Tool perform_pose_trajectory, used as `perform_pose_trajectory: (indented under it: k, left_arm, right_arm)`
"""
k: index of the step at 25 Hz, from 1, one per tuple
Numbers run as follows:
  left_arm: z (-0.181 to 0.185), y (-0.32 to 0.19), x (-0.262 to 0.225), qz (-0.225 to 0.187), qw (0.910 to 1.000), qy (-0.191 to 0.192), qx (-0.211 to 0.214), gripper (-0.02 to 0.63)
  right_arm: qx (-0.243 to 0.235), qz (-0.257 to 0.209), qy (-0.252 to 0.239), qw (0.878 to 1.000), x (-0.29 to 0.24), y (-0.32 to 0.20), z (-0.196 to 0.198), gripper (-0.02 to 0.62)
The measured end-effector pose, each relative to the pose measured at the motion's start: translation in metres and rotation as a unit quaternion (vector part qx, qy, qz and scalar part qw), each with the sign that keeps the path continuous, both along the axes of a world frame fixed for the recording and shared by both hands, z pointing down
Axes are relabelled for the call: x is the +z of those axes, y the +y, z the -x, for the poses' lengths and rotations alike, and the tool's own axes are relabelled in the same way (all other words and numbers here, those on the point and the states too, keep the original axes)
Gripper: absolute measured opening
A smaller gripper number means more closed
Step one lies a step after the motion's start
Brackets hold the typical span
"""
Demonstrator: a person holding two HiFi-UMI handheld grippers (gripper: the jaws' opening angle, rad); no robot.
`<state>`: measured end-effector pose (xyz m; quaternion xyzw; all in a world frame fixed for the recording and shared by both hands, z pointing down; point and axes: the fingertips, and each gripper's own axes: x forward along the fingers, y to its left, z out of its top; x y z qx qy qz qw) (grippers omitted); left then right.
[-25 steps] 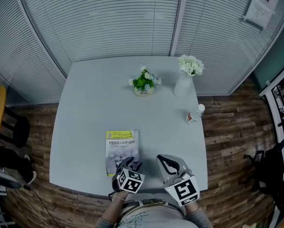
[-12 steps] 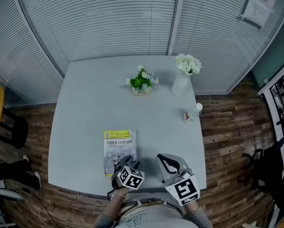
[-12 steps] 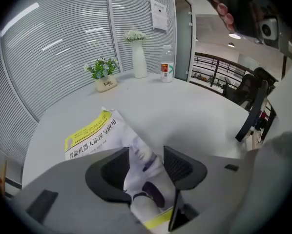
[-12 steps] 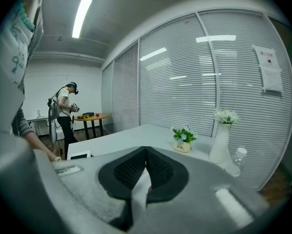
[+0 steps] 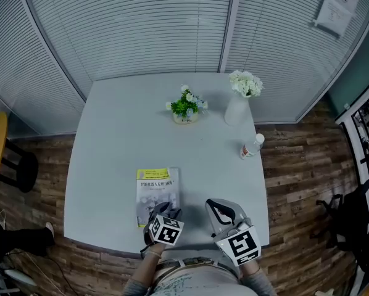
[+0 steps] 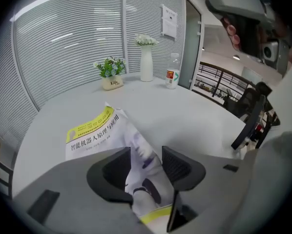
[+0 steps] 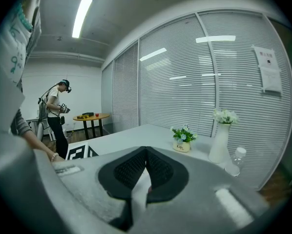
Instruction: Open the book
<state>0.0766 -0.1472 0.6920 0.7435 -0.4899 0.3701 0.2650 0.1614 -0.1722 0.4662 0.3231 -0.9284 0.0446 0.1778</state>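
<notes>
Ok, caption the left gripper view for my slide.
Left gripper, open jaws just eased slightly inward, straddles the closed book on the table.

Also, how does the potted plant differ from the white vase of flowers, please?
The potted plant is low, in a squat cream pot; the white vase is tall and slim. The plant shows green leaves with small pale blooms; the vase holds only white flowers. The plant stands nearer mid-width, the vase nearer the right edge of the grey table. Both stand upright at its far end.
</notes>
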Motion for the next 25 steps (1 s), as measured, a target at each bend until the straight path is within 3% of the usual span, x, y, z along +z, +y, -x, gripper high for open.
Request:
perform_pose_trajectory:
  k: [3,7,12,25]
  left_arm:
    - [0.002,0.003,-0.003,0.007,0.9993,0.03,-0.021,0.145]
    - [0.008,0.004,-0.007,0.01,0.9974,0.057,-0.043,0.113]
    - [0.019,0.007,-0.019,0.019,0.9893,0.118,-0.083,0.072]
    - [0.055,0.017,-0.02,0.025,0.9859,0.132,-0.099,0.029]
  right_arm:
    - [0.005,0.003,0.001,1.0,-0.004,0.002,0.0,0.002]
    - [0.01,-0.005,0.003,1.0,-0.002,0.002,-0.005,0.002]
    - [0.029,-0.008,0.003,1.0,-0.002,0.004,-0.007,0.002]
    - [0.052,-0.008,0.009,0.999,-0.004,0.011,0.017,0.002]
